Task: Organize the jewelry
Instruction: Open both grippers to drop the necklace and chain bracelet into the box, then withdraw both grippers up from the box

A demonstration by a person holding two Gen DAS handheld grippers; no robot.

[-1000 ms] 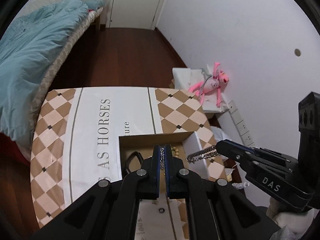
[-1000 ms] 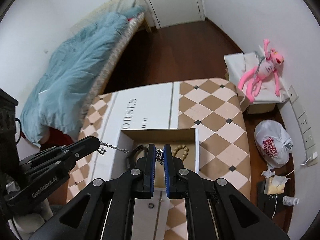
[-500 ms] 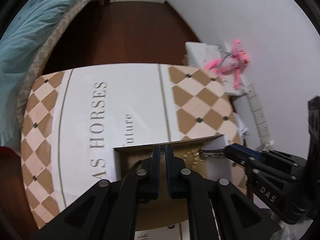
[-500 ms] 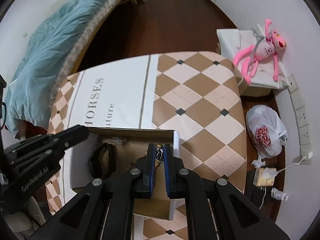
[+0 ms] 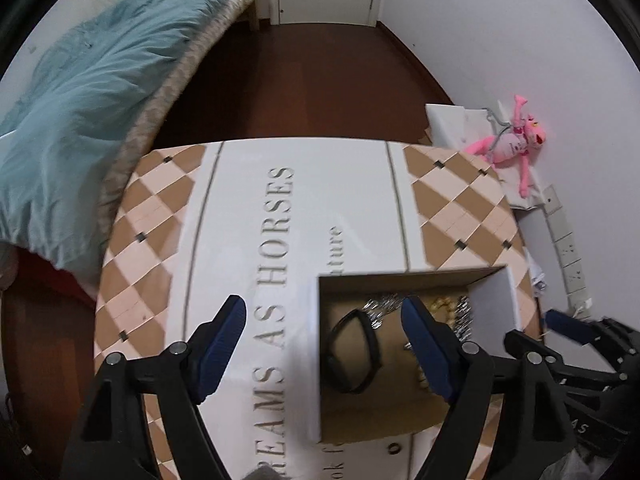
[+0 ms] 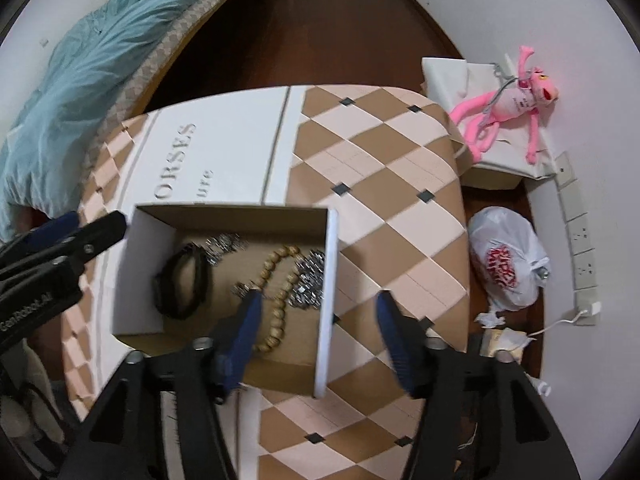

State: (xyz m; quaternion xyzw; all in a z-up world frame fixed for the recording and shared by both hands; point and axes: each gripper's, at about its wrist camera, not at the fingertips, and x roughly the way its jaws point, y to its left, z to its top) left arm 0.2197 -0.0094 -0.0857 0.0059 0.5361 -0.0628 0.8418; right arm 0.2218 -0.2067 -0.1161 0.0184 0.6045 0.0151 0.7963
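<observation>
Dark wooden floor, white walls and a bed with a teal quilt [image 5: 84, 92] form the setting; the work is carried on a tabletop [image 6: 384, 184] covered in a brown-and-cream diamond-patterned cloth with a white lettered panel.

Item 1: open shallow cardboard box with white outer walls [image 6: 327, 300], set on the tabletop. All jewellery seen is lodged inside it.

Item 2: string of round tan wooden beads [image 6: 276, 280], lying in a loose curve near the box's right wall. Judged light, smooth and apt to roll; best pinched across a single bead or the cord between beads.

Item 3: silver metal link chains [image 6: 310, 280], heaped beside the beads and touching them, with more links [image 6: 224, 245] toward the far wall. Judged limp, slippery and prone to tangling; a hold on one end is advised.

Item 4: black band bracelet [image 6: 182, 280], at the box's left side, apart from the beads. Judged pliant; its edge may be gripped.

Item 5: left tongs [image 5: 326, 334], jaws opening, spread over the box's left wall, nothing pinched.

Item 6: right tongs [image 6: 318, 312], jaws opening, spread astride the box's right wall, nothing pinched.
</observation>
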